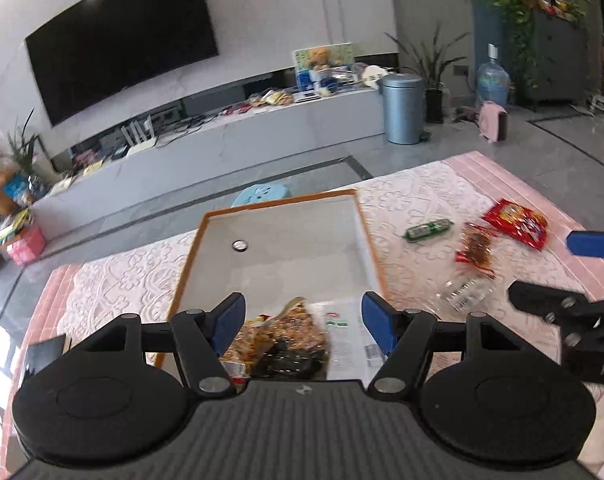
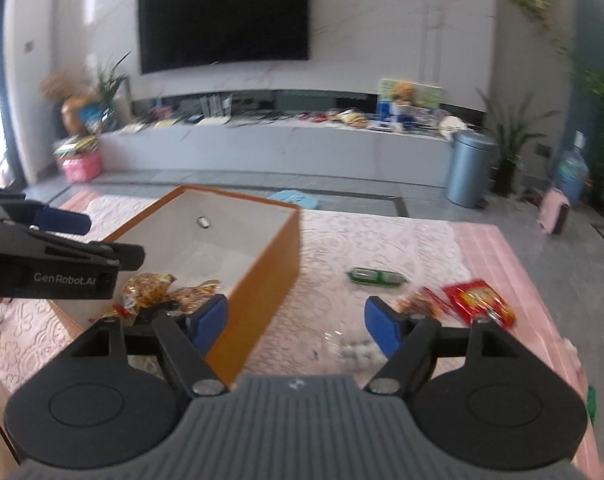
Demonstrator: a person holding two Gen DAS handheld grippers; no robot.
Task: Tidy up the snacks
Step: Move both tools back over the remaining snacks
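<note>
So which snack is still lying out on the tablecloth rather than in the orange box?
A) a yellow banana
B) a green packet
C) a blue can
B: the green packet lies on the pink tablecloth, outside the orange box.

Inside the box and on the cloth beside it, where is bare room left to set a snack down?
The far half of the box, around the round metal fitting, is bare; its near end is crowded with snack bags. The cloth between the box wall and the green packet is free. Around the red packets, it is cluttered.
</note>
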